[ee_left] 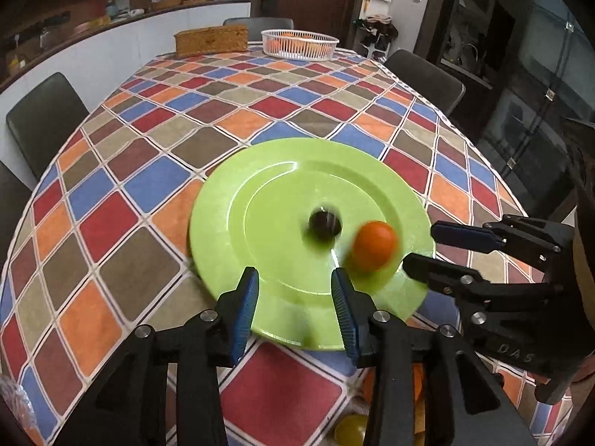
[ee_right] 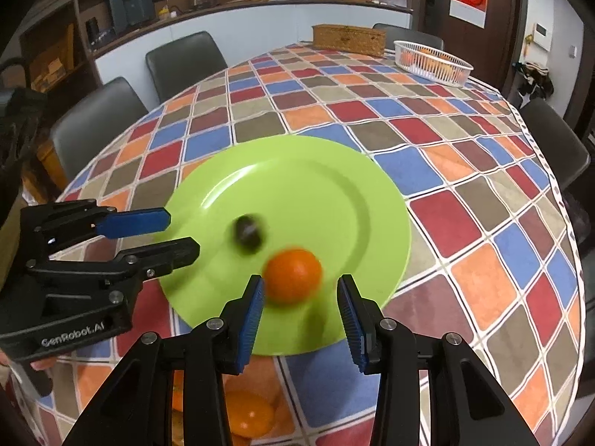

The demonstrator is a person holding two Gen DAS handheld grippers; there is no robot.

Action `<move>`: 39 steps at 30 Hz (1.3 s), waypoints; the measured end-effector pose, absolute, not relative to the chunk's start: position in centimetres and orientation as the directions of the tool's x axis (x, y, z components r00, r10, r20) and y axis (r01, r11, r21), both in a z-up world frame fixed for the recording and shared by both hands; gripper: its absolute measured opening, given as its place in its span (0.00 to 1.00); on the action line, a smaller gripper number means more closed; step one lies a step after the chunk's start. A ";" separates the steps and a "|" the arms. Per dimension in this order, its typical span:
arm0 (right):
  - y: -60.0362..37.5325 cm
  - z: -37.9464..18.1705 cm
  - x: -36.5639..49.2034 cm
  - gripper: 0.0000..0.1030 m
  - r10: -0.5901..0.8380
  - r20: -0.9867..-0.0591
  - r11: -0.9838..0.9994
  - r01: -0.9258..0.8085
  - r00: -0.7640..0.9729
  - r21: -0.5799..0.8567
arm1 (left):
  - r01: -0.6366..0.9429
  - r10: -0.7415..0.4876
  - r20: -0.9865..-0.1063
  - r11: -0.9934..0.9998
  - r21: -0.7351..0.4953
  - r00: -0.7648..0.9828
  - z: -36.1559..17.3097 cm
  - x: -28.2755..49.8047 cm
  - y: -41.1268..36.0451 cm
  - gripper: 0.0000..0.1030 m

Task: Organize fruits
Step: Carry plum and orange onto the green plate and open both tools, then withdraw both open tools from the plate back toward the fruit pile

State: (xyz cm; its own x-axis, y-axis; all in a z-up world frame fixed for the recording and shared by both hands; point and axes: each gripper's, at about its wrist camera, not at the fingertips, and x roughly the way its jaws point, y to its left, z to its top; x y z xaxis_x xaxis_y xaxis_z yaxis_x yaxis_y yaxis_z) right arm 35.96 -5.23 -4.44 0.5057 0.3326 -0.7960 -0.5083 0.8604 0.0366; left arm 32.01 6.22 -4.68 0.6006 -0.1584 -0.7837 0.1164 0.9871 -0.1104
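We see both grippers, left (ee_left: 295, 297) and right (ee_right: 301, 306), agape, empty; blurred orange (ee_right: 292, 275) and dark fruit (ee_right: 248, 236) on green plate (ee_right: 334, 186)

Through my cameras: lime-green plate (ee_right: 327, 193) carrying an orange fruit (ee_right: 293, 275) and a blurred dark fruit (ee_right: 248, 233); tablecloth (ee_left: 156, 186) chequered in red, blue, orange, brown and tan with white lines; white lattice basket (ee_left: 299, 44); my black grippers' blue pads (ee_right: 251, 319).
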 end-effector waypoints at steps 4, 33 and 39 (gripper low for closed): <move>-6.0 -3.0 34.4 0.40 0.339 -0.765 0.867 -0.497 0.547 0.029 | 0.118 -0.128 -0.761 0.991 -0.068 0.636 -3.4 30.1 5.7 0.39; -12.4 2.4 19.9 0.54 0.351 -0.594 0.907 -0.420 0.724 0.024 | 0.105 -0.136 -0.590 0.991 -0.087 0.796 2.2 15.1 1.5 0.62; -13.4 0.8 18.6 0.54 0.340 -0.615 0.915 -0.402 0.712 0.039 | 0.088 -0.124 -0.610 0.992 -0.089 0.782 0.0 14.1 0.8 0.62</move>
